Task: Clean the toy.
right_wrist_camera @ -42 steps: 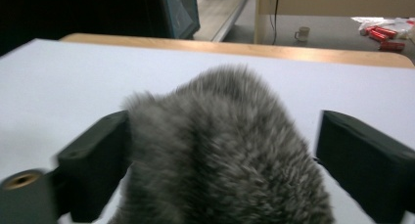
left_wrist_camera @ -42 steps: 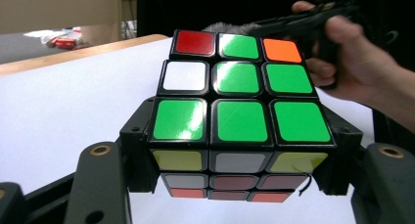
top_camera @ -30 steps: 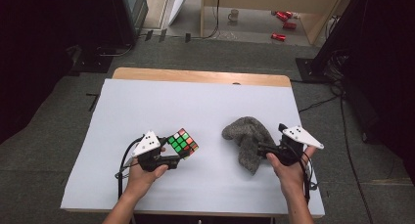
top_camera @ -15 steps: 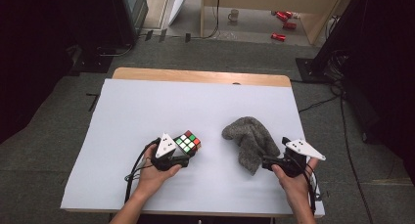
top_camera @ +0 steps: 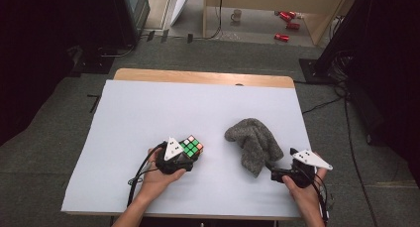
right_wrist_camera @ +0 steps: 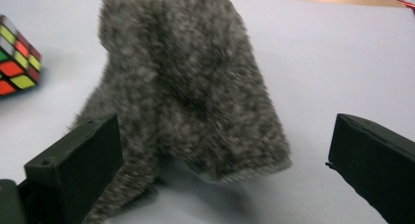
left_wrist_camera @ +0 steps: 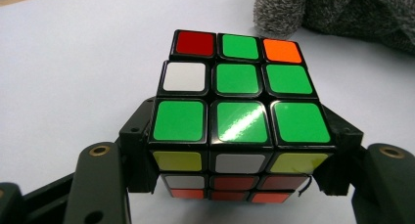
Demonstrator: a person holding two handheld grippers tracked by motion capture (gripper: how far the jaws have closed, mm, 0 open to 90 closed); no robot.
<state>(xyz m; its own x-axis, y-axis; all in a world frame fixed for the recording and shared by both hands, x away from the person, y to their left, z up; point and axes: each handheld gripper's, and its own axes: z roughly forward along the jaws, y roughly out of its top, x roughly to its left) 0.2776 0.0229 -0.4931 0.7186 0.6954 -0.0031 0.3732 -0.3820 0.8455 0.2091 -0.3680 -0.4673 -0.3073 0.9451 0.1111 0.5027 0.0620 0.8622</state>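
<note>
Covering most of the wooden table (top_camera: 203, 76) is a white sheet (top_camera: 148, 108), with a bare strip of wood left along the far edge in the high view. Grey carpet (top_camera: 59, 118) surrounds the table, and the upper left of the frame is dark, with a black cabinet (top_camera: 130, 9) standing there. A short dark tool (top_camera: 93, 102) lies on the carpet just beside the sheet's left edge.

Low and left of centre, the left hand (top_camera: 156, 175) holds the left gripper (top_camera: 184, 160), whose jaws are clamped on a puzzle cube (top_camera: 192, 146). In the left gripper view the cube (left_wrist_camera: 235, 106) sits between the two black jaws, its mostly green face up, resting on the sheet.

Right of centre lies a crumpled grey cloth (top_camera: 251, 141) on the sheet, well apart from the cube. In the right gripper view the cloth (right_wrist_camera: 191, 87) rises as a fuzzy heap ahead of the jaws, which stand wide apart on either side of its near end, not closing on it.

At the lower right, the right hand (top_camera: 303, 192) holds the right gripper (top_camera: 275, 174) just beside the cloth's near end. Beyond the table, at the top of the frame, a mug (top_camera: 237, 15) and some red items (top_camera: 287, 25) lie on a lighter floor. Cables (top_camera: 346, 113) trail over the carpet at the right, near dark equipment.
</note>
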